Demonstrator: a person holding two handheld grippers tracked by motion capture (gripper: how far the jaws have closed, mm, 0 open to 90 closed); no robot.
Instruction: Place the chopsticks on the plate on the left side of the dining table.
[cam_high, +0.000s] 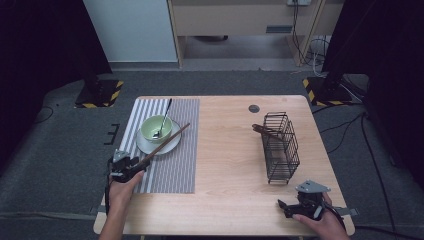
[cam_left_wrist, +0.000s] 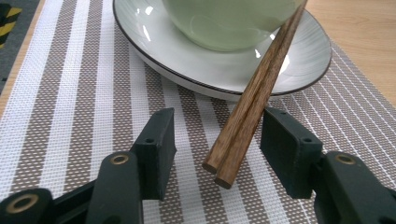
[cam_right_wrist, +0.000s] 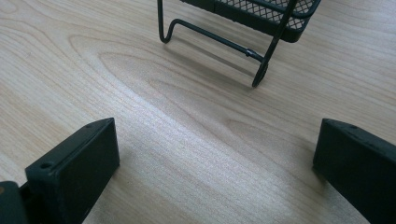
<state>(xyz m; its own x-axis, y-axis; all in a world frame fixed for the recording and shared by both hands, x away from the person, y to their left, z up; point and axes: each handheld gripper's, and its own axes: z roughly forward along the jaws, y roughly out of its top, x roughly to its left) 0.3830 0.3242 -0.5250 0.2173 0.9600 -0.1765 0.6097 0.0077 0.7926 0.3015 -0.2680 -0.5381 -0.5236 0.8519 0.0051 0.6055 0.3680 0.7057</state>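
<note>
The left gripper (cam_left_wrist: 215, 144) sits low at the placemat's (cam_high: 175, 165) near left edge, jaws apart around the chopsticks (cam_left_wrist: 254, 95), which lean on the plate (cam_left_wrist: 187, 65). The right gripper (cam_right_wrist: 215, 172) rests wide open and empty on the table (cam_high: 225, 165), near the wire basket (cam_high: 280, 147).

Colours before my black grippers: pale green bowl (cam_high: 156, 128); white plate (cam_left_wrist: 187, 65), dark-rimmed; brown wooden chopsticks (cam_left_wrist: 254, 95); grey-and-white striped placemat (cam_high: 172, 160); black wire basket (cam_high: 281, 147); light wood-grain table (cam_high: 230, 165).
</note>
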